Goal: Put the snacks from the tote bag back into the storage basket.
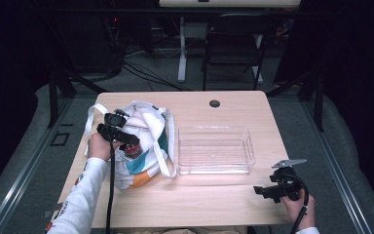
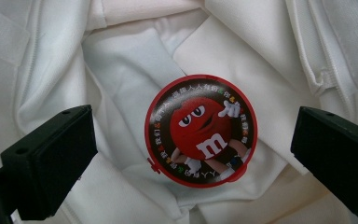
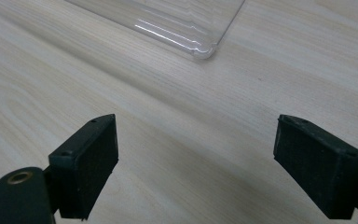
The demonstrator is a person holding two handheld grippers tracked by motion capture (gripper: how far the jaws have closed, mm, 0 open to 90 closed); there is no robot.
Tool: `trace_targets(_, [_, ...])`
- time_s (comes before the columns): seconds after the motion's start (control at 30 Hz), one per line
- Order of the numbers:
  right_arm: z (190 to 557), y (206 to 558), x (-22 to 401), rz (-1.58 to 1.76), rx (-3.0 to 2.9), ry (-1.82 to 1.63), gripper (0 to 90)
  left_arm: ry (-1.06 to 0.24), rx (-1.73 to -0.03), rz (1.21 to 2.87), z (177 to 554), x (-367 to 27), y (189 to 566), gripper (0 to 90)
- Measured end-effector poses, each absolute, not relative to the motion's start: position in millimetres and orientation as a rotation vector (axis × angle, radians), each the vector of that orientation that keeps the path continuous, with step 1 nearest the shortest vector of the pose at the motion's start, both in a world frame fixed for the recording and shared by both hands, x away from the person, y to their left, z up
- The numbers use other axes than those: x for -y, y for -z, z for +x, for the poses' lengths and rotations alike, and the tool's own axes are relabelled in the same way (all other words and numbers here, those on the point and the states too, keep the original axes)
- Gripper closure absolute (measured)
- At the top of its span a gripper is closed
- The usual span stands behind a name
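Left gripper [image 2: 193,140]: yours is inside the mouth of the bag, jaws spread wide, gripping nothing. In the high view [image 1: 126,139] it sits over the bag's opening, with your sleeve running back from it.
Tin [image 2: 201,130]: a round can with a red rim, lying end-on between your left jaws but touching neither; there is a clear gap on each side. It rests in the white lining just ahead of the jaws.
Tin label: a red M&M's character with white gloves, big eyes and a white "m" on its belly, on a dark brown ground. A ring of small coloured Chinese characters runs round the edge; they are too small for you to read.
Bag [image 1: 148,146]: a white cloth tote with teal and orange patches and white straps, slumped open around your left gripper. Its folds surround the tin on every side.
Right gripper [image 3: 196,172]: jaws spread wide and holding nothing, low over bare wood. In the high view [image 1: 272,190] it is near the table's near right corner, in your hand.
Tray [image 1: 214,168]: a clear plastic bin, ahead of your right gripper and well apart from it; one rounded corner [image 3: 205,49] shows beyond the jaws. It sits just beside the bag.
Table [image 1: 204,200]: light wood grain, with a dark round cap [image 1: 215,103] near the far edge.
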State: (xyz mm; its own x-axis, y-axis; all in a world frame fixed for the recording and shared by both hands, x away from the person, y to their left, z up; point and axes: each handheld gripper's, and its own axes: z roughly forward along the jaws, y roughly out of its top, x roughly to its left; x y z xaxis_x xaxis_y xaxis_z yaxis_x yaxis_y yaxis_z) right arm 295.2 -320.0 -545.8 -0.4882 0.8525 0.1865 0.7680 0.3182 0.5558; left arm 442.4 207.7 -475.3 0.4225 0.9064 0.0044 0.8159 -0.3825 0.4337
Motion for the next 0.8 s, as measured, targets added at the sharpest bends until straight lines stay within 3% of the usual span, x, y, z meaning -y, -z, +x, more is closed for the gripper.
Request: trace_targets(0.8, [295, 545, 320, 1.500, -2.429, -0.901, 13.6, -0.246, -1.511, 2.381, 457, -202, 501, 1.4])
